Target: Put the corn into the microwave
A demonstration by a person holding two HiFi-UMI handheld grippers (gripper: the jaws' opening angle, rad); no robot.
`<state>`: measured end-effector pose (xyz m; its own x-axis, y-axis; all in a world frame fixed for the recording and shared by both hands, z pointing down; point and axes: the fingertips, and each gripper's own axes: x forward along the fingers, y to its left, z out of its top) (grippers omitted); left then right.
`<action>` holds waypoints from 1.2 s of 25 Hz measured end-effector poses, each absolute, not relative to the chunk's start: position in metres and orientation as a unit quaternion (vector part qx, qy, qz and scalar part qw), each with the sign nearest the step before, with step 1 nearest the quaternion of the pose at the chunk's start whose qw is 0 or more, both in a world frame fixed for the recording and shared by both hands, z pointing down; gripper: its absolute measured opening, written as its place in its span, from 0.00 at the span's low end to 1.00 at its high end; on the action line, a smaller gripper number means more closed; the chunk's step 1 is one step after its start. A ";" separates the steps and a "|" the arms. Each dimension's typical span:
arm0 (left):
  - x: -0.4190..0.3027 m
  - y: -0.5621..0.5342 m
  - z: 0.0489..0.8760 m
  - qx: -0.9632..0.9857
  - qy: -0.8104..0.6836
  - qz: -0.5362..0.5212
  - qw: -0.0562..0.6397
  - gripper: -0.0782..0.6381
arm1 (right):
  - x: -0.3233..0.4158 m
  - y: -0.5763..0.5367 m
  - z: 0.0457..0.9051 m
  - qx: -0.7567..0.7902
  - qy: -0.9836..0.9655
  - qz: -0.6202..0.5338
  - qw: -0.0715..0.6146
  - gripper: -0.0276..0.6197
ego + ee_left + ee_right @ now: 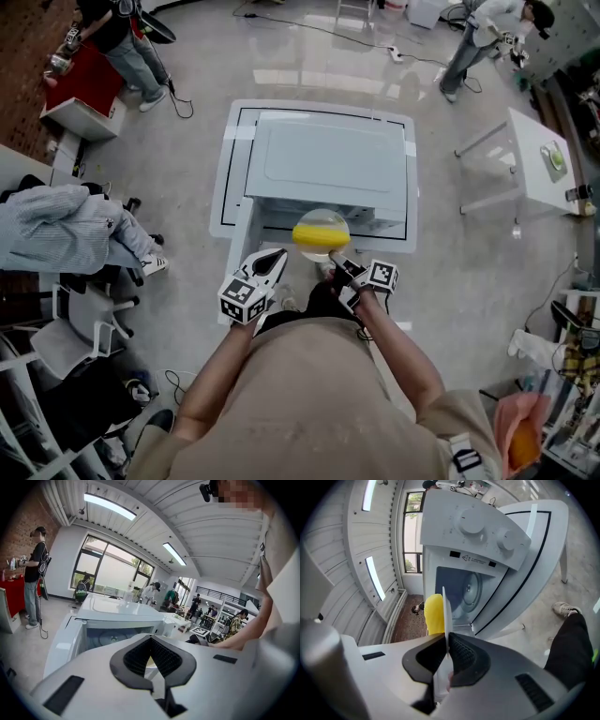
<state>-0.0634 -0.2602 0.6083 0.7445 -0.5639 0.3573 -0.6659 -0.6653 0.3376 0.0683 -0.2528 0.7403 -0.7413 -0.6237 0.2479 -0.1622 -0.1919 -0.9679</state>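
Sensibly, the right claw clamps the plate by its rim, carrying the corn ahead, facing the open microwave; left claw closed, empty.

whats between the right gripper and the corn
Only the plate: the right gripper pinches its rim, the corn lies on it; right gripper view shows this.

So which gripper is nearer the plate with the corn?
Right. The right gripper is clamped on the rim of the plate carrying the corn, in front of the open microwave. The left gripper sits close beside the plate's left edge, not gripping it.
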 end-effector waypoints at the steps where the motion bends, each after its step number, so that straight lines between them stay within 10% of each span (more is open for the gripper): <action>1: -0.064 -0.262 0.612 0.905 -0.341 0.115 0.228 0.11 | 0.068 -0.257 0.745 -0.321 0.614 -0.702 0.163 0.07; 30: -0.057 -0.308 0.622 0.901 -0.347 0.157 0.209 0.11 | 0.059 -0.361 0.829 -0.366 0.584 -0.688 0.226 0.07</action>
